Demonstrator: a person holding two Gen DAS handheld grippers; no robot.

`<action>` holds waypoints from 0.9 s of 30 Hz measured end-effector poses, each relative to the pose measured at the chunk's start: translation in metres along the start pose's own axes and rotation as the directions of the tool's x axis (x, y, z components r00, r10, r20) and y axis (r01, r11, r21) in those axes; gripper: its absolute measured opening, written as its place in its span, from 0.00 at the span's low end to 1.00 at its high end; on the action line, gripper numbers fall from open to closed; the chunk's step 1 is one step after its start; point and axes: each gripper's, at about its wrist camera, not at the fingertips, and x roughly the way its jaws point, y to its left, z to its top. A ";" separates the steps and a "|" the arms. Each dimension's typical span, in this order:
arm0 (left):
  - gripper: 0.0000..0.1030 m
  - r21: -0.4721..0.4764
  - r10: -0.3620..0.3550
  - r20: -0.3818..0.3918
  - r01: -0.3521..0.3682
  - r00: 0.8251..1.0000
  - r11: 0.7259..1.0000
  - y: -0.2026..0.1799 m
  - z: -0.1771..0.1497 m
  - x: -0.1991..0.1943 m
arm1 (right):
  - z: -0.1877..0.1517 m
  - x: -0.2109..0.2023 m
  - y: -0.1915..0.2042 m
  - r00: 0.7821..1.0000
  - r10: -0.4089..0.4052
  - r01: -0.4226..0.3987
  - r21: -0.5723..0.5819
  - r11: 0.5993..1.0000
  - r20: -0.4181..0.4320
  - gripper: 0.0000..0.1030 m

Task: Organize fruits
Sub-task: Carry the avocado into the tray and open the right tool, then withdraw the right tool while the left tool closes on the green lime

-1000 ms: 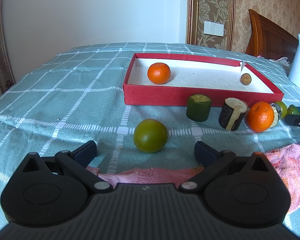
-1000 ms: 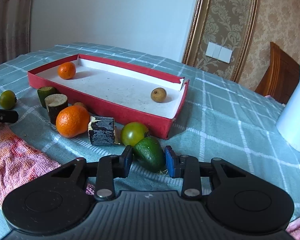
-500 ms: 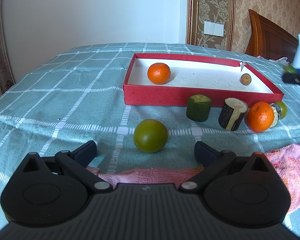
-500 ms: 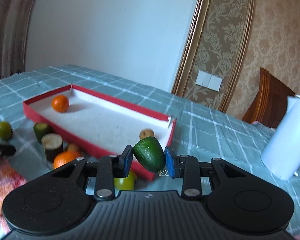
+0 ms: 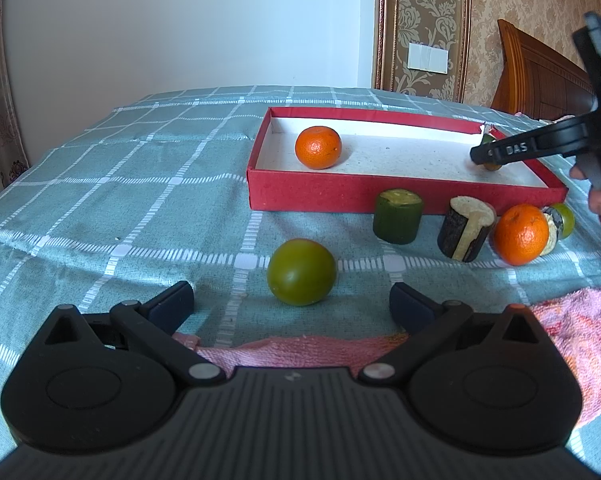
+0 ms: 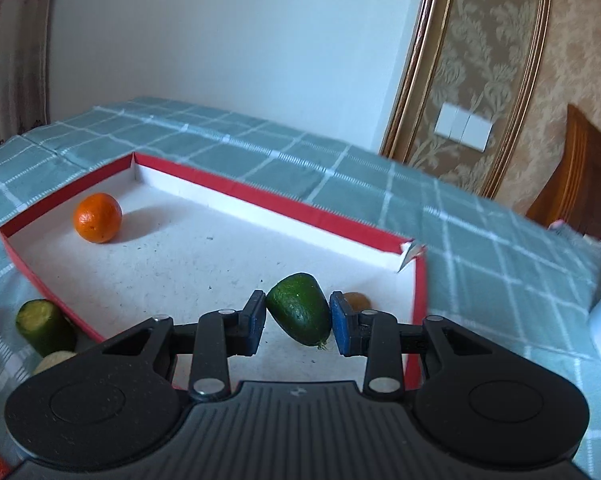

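Right gripper [image 6: 298, 322] stayed clenched on the dark green avocado-shaped fruit [image 6: 298, 308], lifted off the checked teal cloth since 1 s ago and now over the shallow red cardboard tray [image 6: 268, 200], near its right end. 1 orange tangerine [image 6: 97, 218] lay far left ahead. Release likely next. Left gripper [image 5: 292, 300] stood open, idle, round green fruit [image 5: 301, 272] just ahead.

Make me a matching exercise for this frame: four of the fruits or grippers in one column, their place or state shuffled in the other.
Things:
1. avocado
2. round green fruit
3. small brown fruit
4. left gripper

Places or states:
A. open above the pink towel
B. inside the red box, near its right corner
C. clamped in the right gripper
D. on the checked cloth, outside the box

Pairs: 1-C, 2-D, 3-B, 4-A
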 end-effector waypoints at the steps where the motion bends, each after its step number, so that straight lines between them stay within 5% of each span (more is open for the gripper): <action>1: 1.00 0.000 0.000 0.000 0.000 1.000 1.000 0.000 0.000 0.000 | 0.000 0.003 0.000 1.000 0.003 -0.002 0.008 1.000 -0.012 0.33; 15: 1.00 0.000 0.000 0.000 0.000 1.000 1.000 0.000 0.000 0.000 | -0.005 0.016 -0.013 0.997 0.017 -0.011 0.086 0.996 -0.071 0.35; 19: 1.00 0.000 0.000 0.001 0.000 1.000 1.000 0.000 0.000 0.000 | -0.004 -0.005 -0.023 1.000 0.008 -0.007 0.129 0.992 -0.006 0.55; 24: 1.00 0.000 0.000 0.001 0.000 1.000 1.000 0.000 0.000 0.000 | -0.008 -0.033 -0.035 0.999 0.037 -0.042 0.192 0.981 0.027 0.56; 27: 1.00 0.000 0.000 0.001 0.000 1.000 1.000 0.000 0.000 0.000 | -0.022 -0.053 -0.044 0.998 0.042 -0.050 0.241 0.969 0.038 0.65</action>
